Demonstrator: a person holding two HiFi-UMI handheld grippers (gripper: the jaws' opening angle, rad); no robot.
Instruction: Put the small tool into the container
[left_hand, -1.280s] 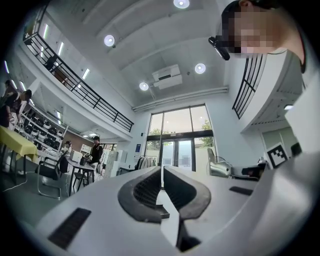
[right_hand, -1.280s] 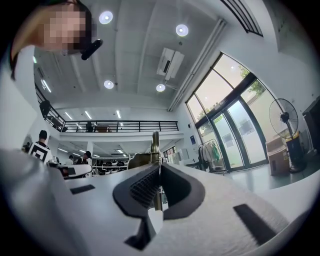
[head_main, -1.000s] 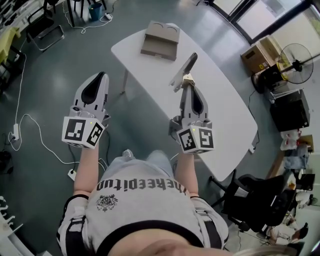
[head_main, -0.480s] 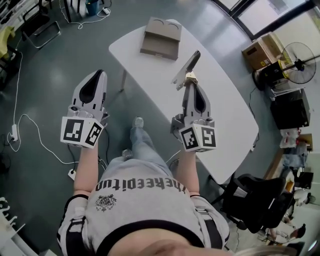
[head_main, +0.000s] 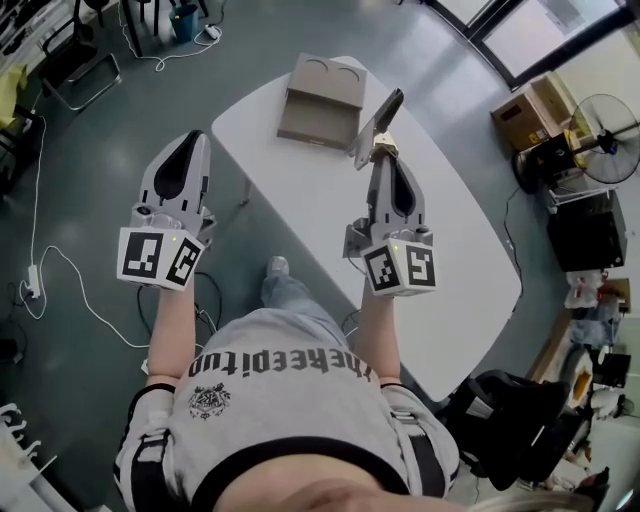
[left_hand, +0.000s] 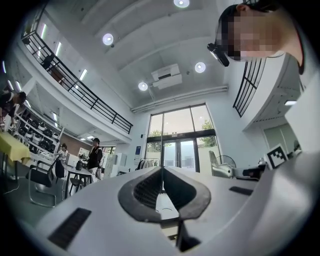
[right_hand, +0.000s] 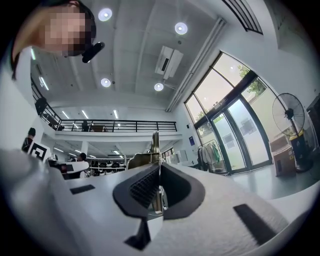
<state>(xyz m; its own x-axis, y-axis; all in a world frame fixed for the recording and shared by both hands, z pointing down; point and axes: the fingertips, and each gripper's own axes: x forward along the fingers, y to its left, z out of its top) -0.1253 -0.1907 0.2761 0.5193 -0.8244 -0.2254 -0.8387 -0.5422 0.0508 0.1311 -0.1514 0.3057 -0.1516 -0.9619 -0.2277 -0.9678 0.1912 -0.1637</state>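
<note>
Both of your grippers have gone forward since the earlier frames, and the tool (head_main: 378, 128) now sits just beside the right edge of the container (head_main: 318, 100). Your right gripper (head_main: 381, 158) is clenched on the tool, which sticks out past its tips above the white surface (head_main: 300, 190). Your left gripper (head_main: 188, 142) is closed and empty, beyond the surface's left edge.

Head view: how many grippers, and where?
2. The left gripper is over the floor, left of the table, shut and empty. The right gripper is over the table, shut on the tool, beside the container.
</note>
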